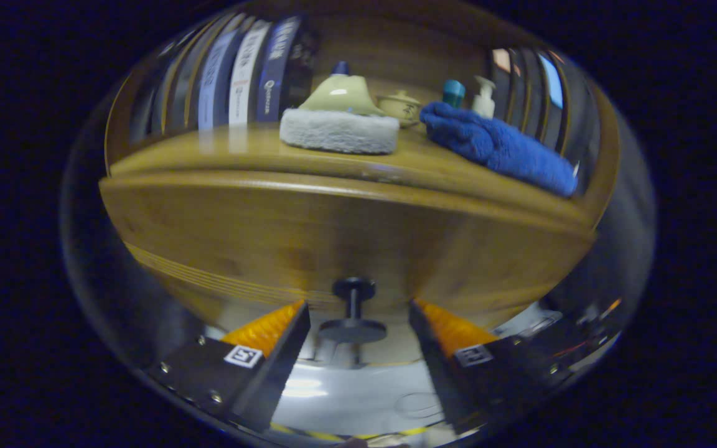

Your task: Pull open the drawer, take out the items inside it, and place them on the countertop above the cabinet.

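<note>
Two fingers [284,323] apart, one drawer knob [353,311] between

One towel [498,146], two bottles [484,98] (behind it), one knob [353,309].

Drawer front [284,242], just ahead of the fingers: wood, warm brown, visible grain, smooth satin finish. Knob [353,311], between the open fingers and touched by neither: dark, matt; metal or plastic, cannot tell. Countertop [240,152], beyond and above the drawer: same wood, semi-gloss, faintly reflective. Round pad [338,130] on the countertop: pale grey, fluffy, rough pile. Lid-shaped piece [341,96] on the pad: pale green, glossy, probably glazed ceramic. Towel [501,146]: blue cloth, soft nap, matt. Pump bottle [484,98]: white, smooth plastic. Book spines [246,74]: glossy printed paper.
</note>
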### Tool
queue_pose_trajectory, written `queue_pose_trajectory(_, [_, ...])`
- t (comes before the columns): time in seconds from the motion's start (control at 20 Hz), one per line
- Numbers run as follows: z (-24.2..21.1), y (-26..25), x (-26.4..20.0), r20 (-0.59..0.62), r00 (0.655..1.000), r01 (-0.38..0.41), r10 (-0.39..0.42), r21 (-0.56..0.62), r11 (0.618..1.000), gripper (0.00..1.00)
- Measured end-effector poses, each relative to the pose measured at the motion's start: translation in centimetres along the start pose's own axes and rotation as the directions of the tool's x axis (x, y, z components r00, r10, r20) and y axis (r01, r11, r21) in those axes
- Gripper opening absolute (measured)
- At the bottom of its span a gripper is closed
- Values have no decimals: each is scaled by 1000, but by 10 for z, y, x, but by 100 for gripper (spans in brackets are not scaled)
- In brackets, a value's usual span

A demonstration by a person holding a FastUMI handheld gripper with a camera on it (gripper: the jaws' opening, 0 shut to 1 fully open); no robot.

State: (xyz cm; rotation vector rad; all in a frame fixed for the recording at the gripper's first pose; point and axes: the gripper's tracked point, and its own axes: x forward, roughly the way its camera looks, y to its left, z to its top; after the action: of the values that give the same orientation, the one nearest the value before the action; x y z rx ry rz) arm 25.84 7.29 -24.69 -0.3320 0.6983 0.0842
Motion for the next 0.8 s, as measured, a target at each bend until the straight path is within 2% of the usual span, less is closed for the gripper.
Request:
queue_pose_trajectory(0.05, [8,1,-11,26,1000,8,-8,-1,1000,96])
queue_pose_trajectory(0.15, [3,7,-11,23,1000,-4,2,69,998,94])
queue_pose_trajectory(0.3, [3,7,-14,21,1000,-25,24,56,998,94])
queue_pose_trajectory(0.4, [5,16,-18,40,996,-78,75,73,994,95])
queue_pose_trajectory(0.65, [38,11,-48,173,977,-152,128,135,979,94])
queue_pose_trajectory(0.8, [43,11,-75,205,957,-230,205,107,967,94])
